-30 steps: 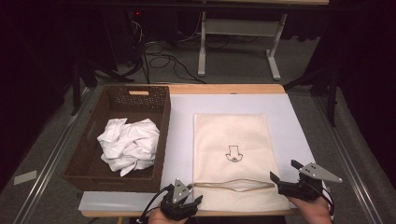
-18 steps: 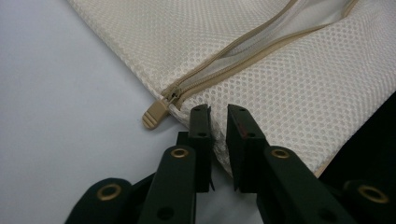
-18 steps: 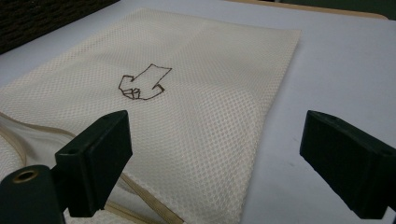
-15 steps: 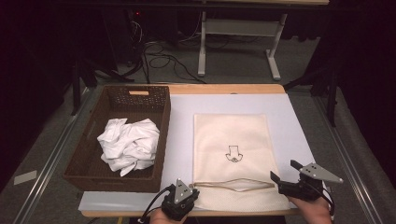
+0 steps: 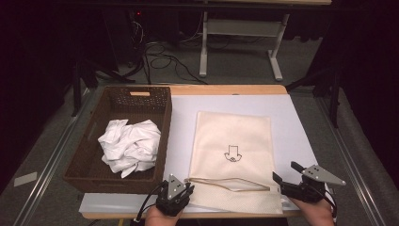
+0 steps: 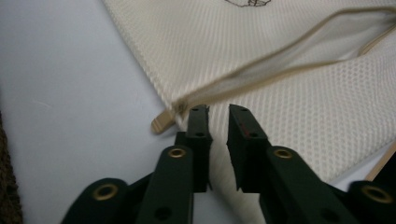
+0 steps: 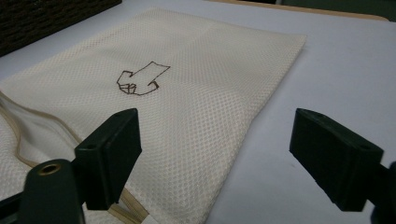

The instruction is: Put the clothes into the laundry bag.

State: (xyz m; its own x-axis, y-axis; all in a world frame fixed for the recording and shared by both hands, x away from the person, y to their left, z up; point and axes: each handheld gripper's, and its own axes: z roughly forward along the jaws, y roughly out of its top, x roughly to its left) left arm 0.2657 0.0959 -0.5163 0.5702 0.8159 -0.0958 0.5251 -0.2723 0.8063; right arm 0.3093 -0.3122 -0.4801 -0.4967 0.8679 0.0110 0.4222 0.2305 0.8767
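Note:
A cream mesh bag (image 5: 233,136) with a drawn arrow (image 5: 232,154) lies flat on the white sheet (image 5: 183,122), its tan-trimmed mouth gaping toward me. My left gripper (image 5: 187,185) sits at the bag's near-left corner. In the left gripper view its jaws (image 6: 218,112) stand a narrow slit apart and have just been opening. The bag (image 6: 289,93) lies under the tips, not pinched. My right gripper (image 5: 283,171) is at the near-right corner, open wide (image 7: 215,114), its jaws just closing a little. One jaw is above the bag (image 7: 196,93) and the other above the sheet.
A dark wicker basket (image 5: 80,155) stands left of the sheet with crumpled white cloth (image 5: 129,146) inside. The table's wooden edge (image 5: 226,89) runs along the far side. Beyond it are a dark floor, cables and a desk frame (image 5: 240,33).
The left gripper has shifted slightly to the left at the bag's near-left corner. The right gripper and the bag lie as before.

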